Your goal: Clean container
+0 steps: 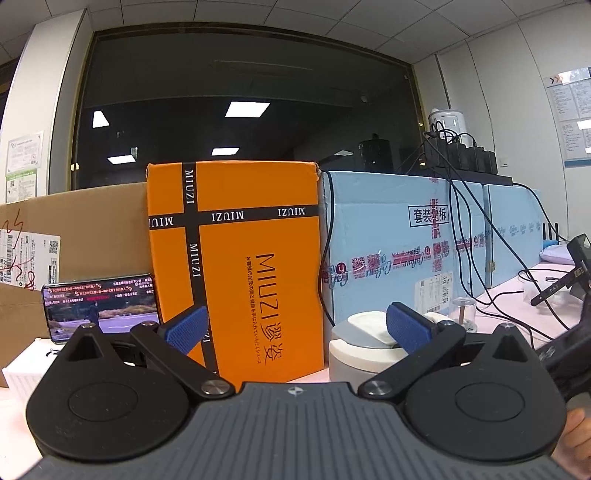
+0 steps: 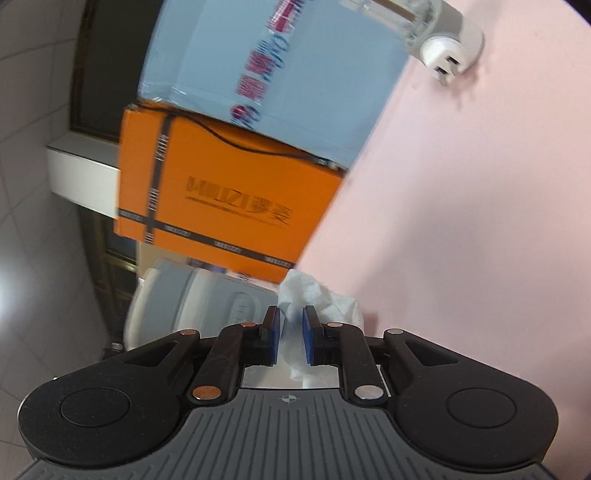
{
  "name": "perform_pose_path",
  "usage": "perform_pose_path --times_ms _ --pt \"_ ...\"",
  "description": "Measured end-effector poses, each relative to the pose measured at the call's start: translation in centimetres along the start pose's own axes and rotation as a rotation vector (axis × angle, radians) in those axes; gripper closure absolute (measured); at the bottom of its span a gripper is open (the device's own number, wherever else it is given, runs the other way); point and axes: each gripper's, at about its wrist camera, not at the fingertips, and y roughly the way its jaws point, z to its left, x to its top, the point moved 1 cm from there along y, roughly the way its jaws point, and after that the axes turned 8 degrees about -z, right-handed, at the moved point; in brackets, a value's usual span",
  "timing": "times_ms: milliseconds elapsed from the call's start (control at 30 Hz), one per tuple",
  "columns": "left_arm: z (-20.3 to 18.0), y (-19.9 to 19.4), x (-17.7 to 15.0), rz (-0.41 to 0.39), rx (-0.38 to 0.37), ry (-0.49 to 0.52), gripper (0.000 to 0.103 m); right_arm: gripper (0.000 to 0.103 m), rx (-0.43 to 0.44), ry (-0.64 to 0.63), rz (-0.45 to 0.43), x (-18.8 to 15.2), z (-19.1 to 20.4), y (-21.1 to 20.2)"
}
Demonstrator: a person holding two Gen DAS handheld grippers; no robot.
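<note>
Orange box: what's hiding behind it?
Behind the orange box are a brown carton and a dark window. The box covers whatever sits directly behind it.

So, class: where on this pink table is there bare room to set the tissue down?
The bare pink table is widest between the orange box and the clear cup. Crowded: the row of boxes, the cables, and the white container by the left fingers.
</note>
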Motion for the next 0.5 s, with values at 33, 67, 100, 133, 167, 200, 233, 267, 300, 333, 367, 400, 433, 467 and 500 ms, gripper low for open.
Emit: perform_pose_path --times_ms 33,67,100,133,167,200,233,267,300,333,367,400,433,467,500 --pt "0.0 0.0 0.0 0.001 0.000 0.000 0.000 0.089 -0.039 -0.032 0.002 -0.1 0.1 0.1" --pt "0.0 0.0 0.0 0.001 -0.002 -0.002 0.000 0.089 -0.079 -0.076 0.000 -0.2 0.3 0.2" --pt "0.1 -0.1 0.0 0.001 -0.002 -0.003 0.000 0.084 -0.120 -0.143 -0.010 -0.3 0.8 0.2" --pt "0.1 -0.1 0.0 0.001 -0.003 -0.005 0.000 0.077 -0.153 -0.204 -0.020 -0.4 1.3 0.2" --pt "0.1 -0.1 0.0 0.001 -0.003 -0.006 0.000 0.067 -0.171 -0.256 -0.032 -0.5 1.7 0.1" --pt "0.2 -0.1 0.0 0.001 -0.004 -0.008 0.000 0.063 -0.189 -0.308 -0.044 -0.7 2.1 0.0" --pt "0.2 -0.1 0.0 0.001 -0.004 -0.008 0.000 0.062 -0.203 -0.353 -0.055 -0.8 2.5 0.0" --pt "0.2 -0.1 0.0 0.001 -0.004 -0.009 0.000 0.057 -0.210 -0.382 -0.062 -0.9 2.8 0.0" --pt "0.2 -0.1 0.0 0.001 -0.005 -0.010 0.000 0.052 -0.214 -0.405 -0.062 -0.9 2.9 0.1" --pt "0.1 0.0 0.0 0.001 -0.005 -0.011 0.000 0.050 -0.216 -0.427 -0.055 -1.0 3.0 0.3" --pt "0.1 0.0 0.0 0.001 -0.006 -0.012 0.000 0.049 -0.217 -0.450 -0.048 -1.1 3.0 0.5" --pt "0.1 0.0 0.0 0.001 -0.006 -0.012 0.000 0.049 -0.220 -0.475 -0.041 -1.2 3.1 0.6" --pt "0.1 0.0 0.0 0.001 -0.005 -0.012 0.000 0.049 -0.227 -0.505 -0.033 -1.4 3.3 0.7" --pt "0.1 0.0 0.0 0.001 -0.004 -0.012 0.000 0.049 -0.234 -0.535 -0.025 -1.5 3.5 0.8" --pt "0.2 0.0 0.0 0.002 -0.005 -0.013 0.000 0.050 -0.241 -0.565 -0.017 -1.6 3.8 0.9"
